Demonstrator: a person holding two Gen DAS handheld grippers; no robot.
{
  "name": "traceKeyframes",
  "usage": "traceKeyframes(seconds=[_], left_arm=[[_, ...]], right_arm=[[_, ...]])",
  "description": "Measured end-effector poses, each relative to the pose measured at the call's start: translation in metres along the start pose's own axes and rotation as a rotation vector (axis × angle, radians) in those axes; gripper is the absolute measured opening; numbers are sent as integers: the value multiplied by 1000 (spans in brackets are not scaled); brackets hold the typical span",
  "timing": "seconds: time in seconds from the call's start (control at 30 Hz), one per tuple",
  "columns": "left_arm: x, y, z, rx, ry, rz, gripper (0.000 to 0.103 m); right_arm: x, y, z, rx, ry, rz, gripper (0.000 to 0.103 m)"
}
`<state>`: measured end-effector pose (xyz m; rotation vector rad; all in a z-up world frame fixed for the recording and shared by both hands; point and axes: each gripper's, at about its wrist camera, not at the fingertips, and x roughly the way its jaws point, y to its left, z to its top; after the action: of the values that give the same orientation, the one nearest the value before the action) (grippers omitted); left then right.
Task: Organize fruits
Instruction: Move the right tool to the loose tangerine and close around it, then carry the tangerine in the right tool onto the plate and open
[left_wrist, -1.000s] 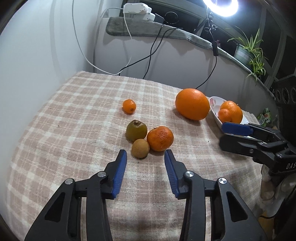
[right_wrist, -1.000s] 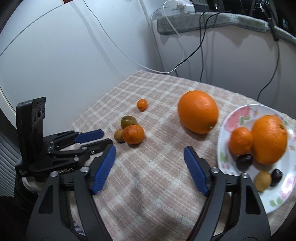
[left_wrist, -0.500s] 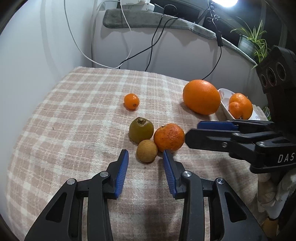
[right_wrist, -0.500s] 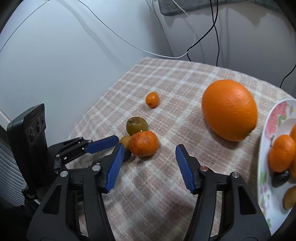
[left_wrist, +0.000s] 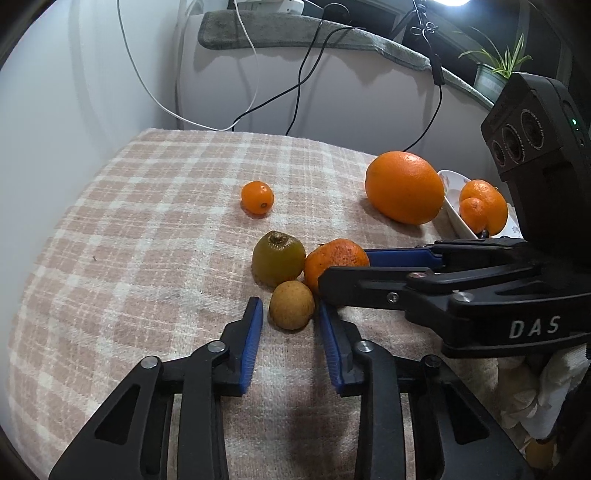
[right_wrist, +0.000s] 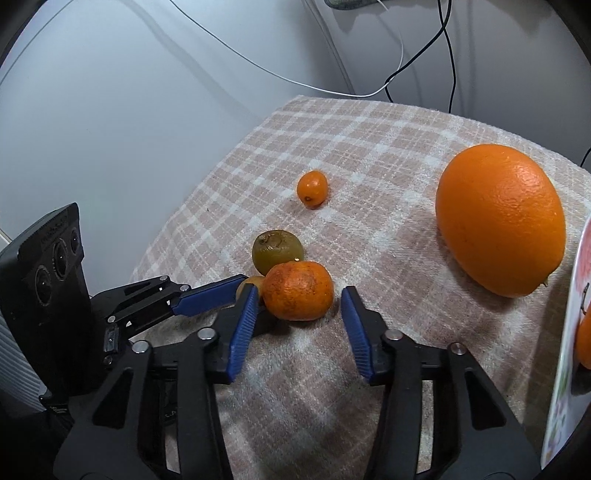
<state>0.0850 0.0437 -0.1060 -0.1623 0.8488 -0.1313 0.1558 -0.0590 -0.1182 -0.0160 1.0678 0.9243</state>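
Note:
A small brown fruit (left_wrist: 291, 304), a tangerine (left_wrist: 334, 254) and a green-brown fruit (left_wrist: 277, 258) huddle together on the checked cloth (left_wrist: 147, 240). My left gripper (left_wrist: 289, 305) straddles the small brown fruit, jaws closing, with slim gaps at both pads. My right gripper (right_wrist: 300, 291) straddles the tangerine (right_wrist: 297, 290), jaws closing, pads just clear of the peel. It reaches in from the right in the left wrist view, hiding part of the tangerine. Farther back lie a kumquat (left_wrist: 257, 196) and a large orange (left_wrist: 404, 186).
A flowered plate (left_wrist: 452, 206) with oranges stands at the right, close behind the large orange (right_wrist: 500, 218). The grey wall with hanging cables hugs the table's left and back edges. A potted plant (left_wrist: 495, 74) sits on the ledge behind.
Both grippers came forward and down onto the fruit cluster and narrowed their jaws. The right one swung left, away from the plate, to the tangerine.

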Motion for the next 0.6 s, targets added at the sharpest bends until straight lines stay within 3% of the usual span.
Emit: traceKeyframes(seconds=[0.6], left_arm=[[-10,-5,2,0,-17,6,23]], right_arm=[[-16,-3,-5,14,-46,-2,42]])
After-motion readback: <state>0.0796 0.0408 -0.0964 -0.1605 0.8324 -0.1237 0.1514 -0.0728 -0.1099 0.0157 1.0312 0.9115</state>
